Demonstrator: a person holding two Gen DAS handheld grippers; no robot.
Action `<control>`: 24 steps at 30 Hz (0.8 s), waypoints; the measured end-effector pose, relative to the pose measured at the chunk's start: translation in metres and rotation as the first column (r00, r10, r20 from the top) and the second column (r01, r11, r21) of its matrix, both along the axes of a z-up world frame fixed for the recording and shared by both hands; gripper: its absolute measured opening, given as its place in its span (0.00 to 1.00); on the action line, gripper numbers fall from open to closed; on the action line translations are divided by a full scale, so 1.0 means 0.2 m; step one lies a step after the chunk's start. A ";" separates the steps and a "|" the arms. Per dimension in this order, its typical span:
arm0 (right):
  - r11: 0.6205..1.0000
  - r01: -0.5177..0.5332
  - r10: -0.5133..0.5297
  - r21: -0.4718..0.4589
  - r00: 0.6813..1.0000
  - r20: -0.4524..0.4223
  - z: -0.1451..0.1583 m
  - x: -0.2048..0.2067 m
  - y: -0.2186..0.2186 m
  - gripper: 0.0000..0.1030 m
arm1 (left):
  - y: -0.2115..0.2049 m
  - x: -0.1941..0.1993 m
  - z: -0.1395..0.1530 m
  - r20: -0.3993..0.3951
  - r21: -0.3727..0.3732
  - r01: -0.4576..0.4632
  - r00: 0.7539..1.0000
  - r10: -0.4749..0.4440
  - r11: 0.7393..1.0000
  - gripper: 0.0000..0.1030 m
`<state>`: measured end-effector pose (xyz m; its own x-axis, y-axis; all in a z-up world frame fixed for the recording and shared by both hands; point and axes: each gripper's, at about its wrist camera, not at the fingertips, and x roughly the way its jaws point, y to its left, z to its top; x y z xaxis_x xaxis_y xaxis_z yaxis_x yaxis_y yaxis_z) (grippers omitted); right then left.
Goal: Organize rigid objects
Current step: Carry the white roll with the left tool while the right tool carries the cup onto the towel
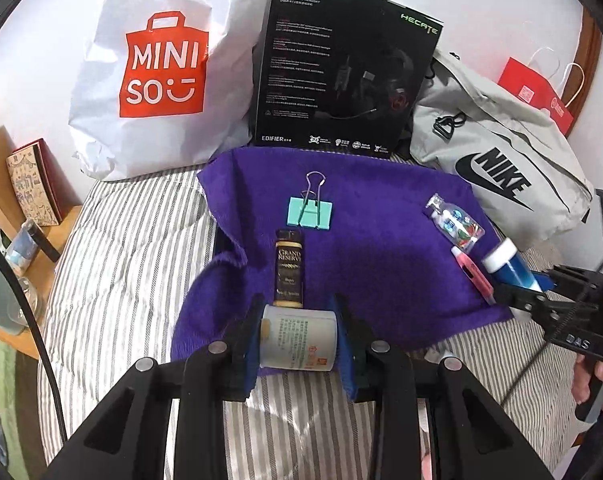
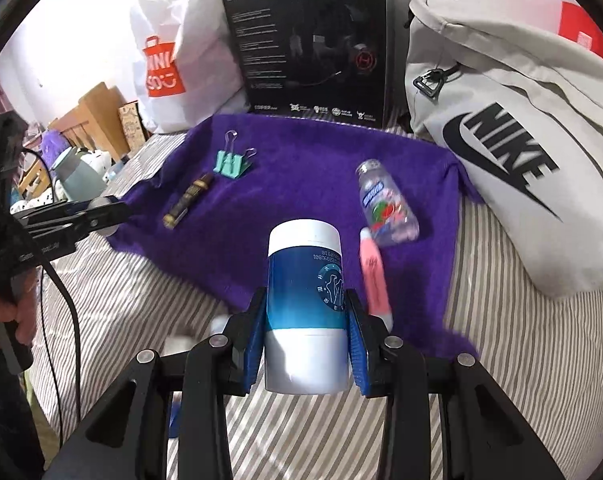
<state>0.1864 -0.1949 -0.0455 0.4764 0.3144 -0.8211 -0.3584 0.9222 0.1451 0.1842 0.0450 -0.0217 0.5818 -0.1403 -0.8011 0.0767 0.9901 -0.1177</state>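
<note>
Left gripper (image 1: pixel 299 338) clamped on a small pale cylindrical bottle (image 1: pixel 299 338) with printed label, held sideways between the blue pads, over the near edge of the purple towel (image 1: pixel 381 248). Right gripper (image 2: pixel 307 332) clamped on a blue-and-white canister (image 2: pixel 306 300), white cap pointing away from the camera, held over the near edge of the same towel. Towel spread on a grey-and-white striped bedsheet (image 1: pixel 121 264). On the towel: dark brown "Grand Reserve" tube (image 1: pixel 288 268) lying lengthwise just beyond the pale bottle; mint green binder clip (image 1: pixel 311 210) just past it toward the far edge, wire handles pointing away; clear plastic bottle with colourful label (image 2: pixel 385 204) lying on its side near the right edge; pink marker-like stick (image 2: pixel 375 272) at the near right corner, just beside the clear bottle and right of the canister, blurred. Along the far edge of the towel: black Edifier G2 headset box (image 1: pixel 341 76) standing upright, white Miniso bag (image 1: pixel 165 68) to its left, grey Nike bag (image 1: pixel 497 168) to its right, red paper bag (image 1: pixel 535 92) behind the Nike bag. Wooden side table (image 1: pixel 45 248) with a patterned book (image 1: pixel 31 188) at the left of the bed. Person's hand (image 2: pixel 5 316) on the left gripper's handle visible in the right wrist view.
</note>
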 end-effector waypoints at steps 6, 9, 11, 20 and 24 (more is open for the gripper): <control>1.000 -0.015 0.014 -0.027 0.999 -0.047 -0.11 0.20 0.04 0.35 | 0.02 0.07 -0.05 -0.022 -0.005 -0.001 1.000 0.001 1.000 0.29; 0.999 -0.020 0.017 -0.048 0.997 -0.069 -0.17 0.26 0.06 0.35 | 0.03 0.10 -0.08 -0.033 -0.006 0.000 0.999 0.000 1.000 0.29; 0.997 -0.027 0.022 -0.072 0.997 -0.072 -0.19 0.30 0.07 0.35 | 0.03 0.12 -0.09 -0.040 -0.006 0.001 0.999 -0.002 1.000 0.29; 0.994 -0.058 0.050 -0.097 0.995 -0.082 -0.23 0.34 0.11 0.35 | 0.02 0.20 -0.12 -0.048 -0.009 0.013 0.999 -0.013 1.000 0.29; 0.992 -0.070 0.063 -0.101 0.995 -0.076 -0.24 0.34 0.11 0.35 | 0.01 0.23 -0.13 -0.053 -0.011 0.017 0.998 -0.017 1.000 0.29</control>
